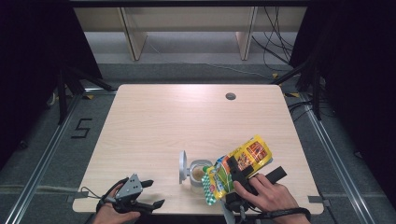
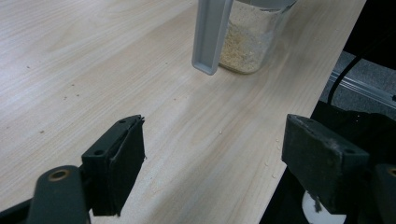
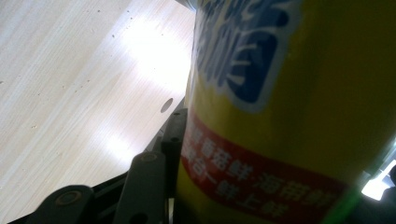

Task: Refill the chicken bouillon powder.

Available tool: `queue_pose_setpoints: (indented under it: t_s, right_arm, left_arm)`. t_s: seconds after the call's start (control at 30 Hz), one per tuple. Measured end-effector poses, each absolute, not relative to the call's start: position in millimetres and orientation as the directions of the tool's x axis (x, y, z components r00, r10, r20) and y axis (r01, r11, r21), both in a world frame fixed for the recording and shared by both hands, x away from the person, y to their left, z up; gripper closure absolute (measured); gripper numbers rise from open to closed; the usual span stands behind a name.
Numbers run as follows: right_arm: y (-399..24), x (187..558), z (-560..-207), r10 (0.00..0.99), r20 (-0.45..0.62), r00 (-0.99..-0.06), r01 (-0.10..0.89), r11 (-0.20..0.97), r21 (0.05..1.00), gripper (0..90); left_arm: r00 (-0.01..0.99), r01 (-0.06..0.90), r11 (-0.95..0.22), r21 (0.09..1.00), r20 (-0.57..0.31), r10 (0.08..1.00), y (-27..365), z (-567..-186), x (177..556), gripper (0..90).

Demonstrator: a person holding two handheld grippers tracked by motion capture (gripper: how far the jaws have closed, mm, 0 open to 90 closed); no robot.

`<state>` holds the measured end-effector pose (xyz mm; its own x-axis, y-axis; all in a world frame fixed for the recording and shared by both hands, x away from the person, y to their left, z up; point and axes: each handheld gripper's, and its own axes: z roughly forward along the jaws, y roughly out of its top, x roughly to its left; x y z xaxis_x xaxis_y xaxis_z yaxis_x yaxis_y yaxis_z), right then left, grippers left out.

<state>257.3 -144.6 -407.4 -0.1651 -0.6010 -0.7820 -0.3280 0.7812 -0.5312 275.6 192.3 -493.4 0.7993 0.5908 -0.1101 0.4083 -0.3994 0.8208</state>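
Observation:
A yellow snack bag (image 1: 240, 163) with red and green print hangs tilted over the table's front right, its lower end at the mouth of a small clear container (image 1: 198, 172). My right gripper (image 1: 254, 170) is shut on the bag, and in the right gripper view the bag (image 3: 289, 116) sits close against the one jaw that shows. The container (image 2: 247, 42) holds pale granules, and its grey lid (image 2: 210, 37) stands flipped open on its left side. My left gripper (image 1: 154, 192) rests at the front left edge, open with nothing in it (image 2: 217, 135).
The wooden table (image 1: 187, 121) has a small round cable hole (image 1: 230, 96) at the back right. A few crumbs lie on the wood near the front edge. Wooden shelving and cables are beyond the far edge.

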Motion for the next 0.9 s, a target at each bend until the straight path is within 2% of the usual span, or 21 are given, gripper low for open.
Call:
queue_pose_setpoints:
  t_s: [0.9]
  right_arm:
    - [-144.3,258.2,-407.2,-0.618,-0.773,-0.147,-0.34,0.765,-0.547,63.5]
  left_arm:
    - [0.797,0.408,-0.394,0.824,-0.111,0.594,192.2,-493.5,275.6,20.6]
